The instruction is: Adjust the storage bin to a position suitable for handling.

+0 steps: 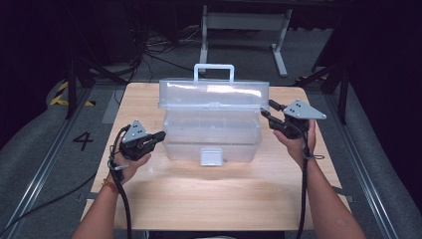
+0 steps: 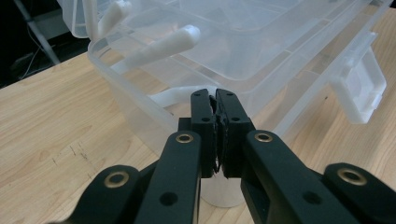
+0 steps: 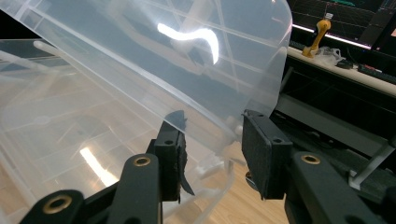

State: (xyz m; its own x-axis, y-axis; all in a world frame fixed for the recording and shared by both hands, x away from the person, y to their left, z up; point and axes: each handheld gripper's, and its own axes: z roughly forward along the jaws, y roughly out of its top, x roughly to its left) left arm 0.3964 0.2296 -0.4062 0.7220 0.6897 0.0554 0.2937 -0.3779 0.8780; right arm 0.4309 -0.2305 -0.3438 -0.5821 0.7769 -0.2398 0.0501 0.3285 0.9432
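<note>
The clear plastic storage box (image 1: 211, 137) sits in the middle of the wooden counter (image 1: 214, 194), its white front latch (image 1: 211, 156) facing the person. Its hinged lid (image 1: 214, 93) is raised partway and leans toward the far side, the white carry handle (image 1: 214, 71) sticking up behind it.

The right tongs (image 1: 267, 110) are at the lid's right end. In the right gripper view the lid's edge (image 3: 219, 112) runs between the two jaws, which stand apart; one pad seems to touch the plastic, the other is clear of it, so this is no firm clamp. The left tongs (image 1: 160, 135) are pressed together with nothing between them, their tip just beside the box's left wall (image 2: 135, 112).

The risk, as I judge it, is the lid slipping: it is smooth, propped rather than pinched, and could drop shut or swing. A push from the right could also slide the light box, since the left tongs merely rest alongside it.

Glare and stacked transparent layers make the interior hard to read; white handle arms (image 2: 159, 46) show inside, but whether anything else lies there I cannot tell. The hinge is hidden behind the lid.
</note>
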